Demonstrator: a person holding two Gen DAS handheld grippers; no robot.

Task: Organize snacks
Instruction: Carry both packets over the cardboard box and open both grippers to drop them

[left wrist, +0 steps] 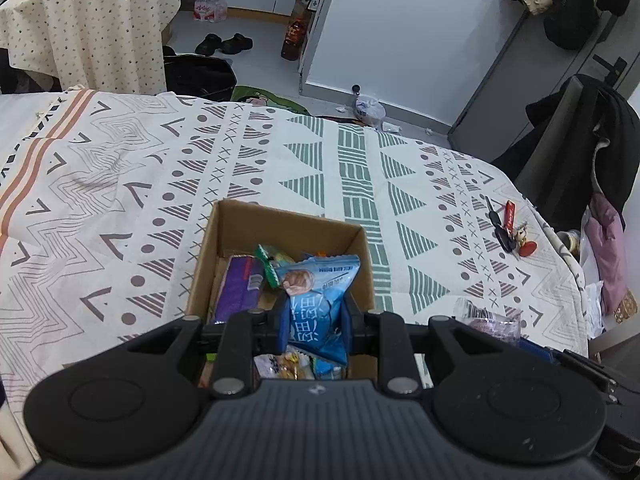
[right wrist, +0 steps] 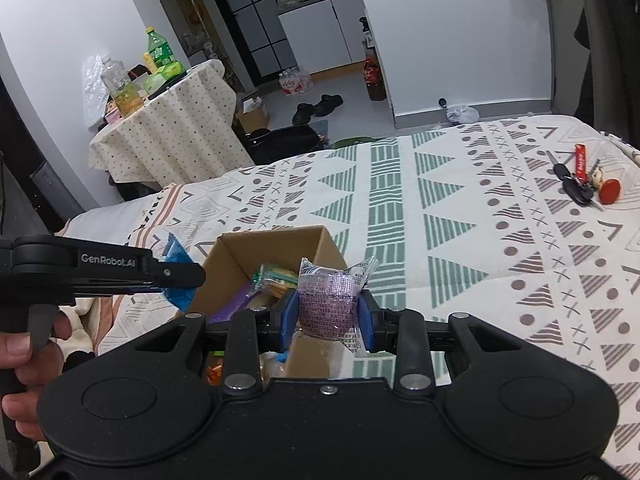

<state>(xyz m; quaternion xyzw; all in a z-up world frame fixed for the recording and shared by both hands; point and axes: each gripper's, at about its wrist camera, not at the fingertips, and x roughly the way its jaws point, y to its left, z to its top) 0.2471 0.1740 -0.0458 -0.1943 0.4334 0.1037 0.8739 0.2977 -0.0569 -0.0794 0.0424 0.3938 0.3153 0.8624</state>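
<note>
An open cardboard box point(left wrist: 288, 220) stands on the patterned bedspread and holds a purple packet point(left wrist: 239, 288), a green-edged packet point(left wrist: 267, 266) and other wrapped snacks. My left gripper point(left wrist: 318, 316) is shut on a blue snack packet point(left wrist: 320, 280), held upright just above the box's near side. In the right wrist view, my right gripper point(right wrist: 327, 312) is shut on a purple snack in clear wrap point(right wrist: 326, 300), at the near right edge of the box point(right wrist: 276, 240). The left gripper point(right wrist: 188, 276) with the blue packet point(right wrist: 176, 254) shows at the box's left side.
A bunch of keys with a red tag point(left wrist: 508, 228) point(right wrist: 580, 184) lies on the bedspread point(left wrist: 120, 168) to the right. A chair draped with dark clothes point(left wrist: 580, 140) stands beyond the bed's right edge. A person's hand point(right wrist: 24, 352) holds the left gripper's handle.
</note>
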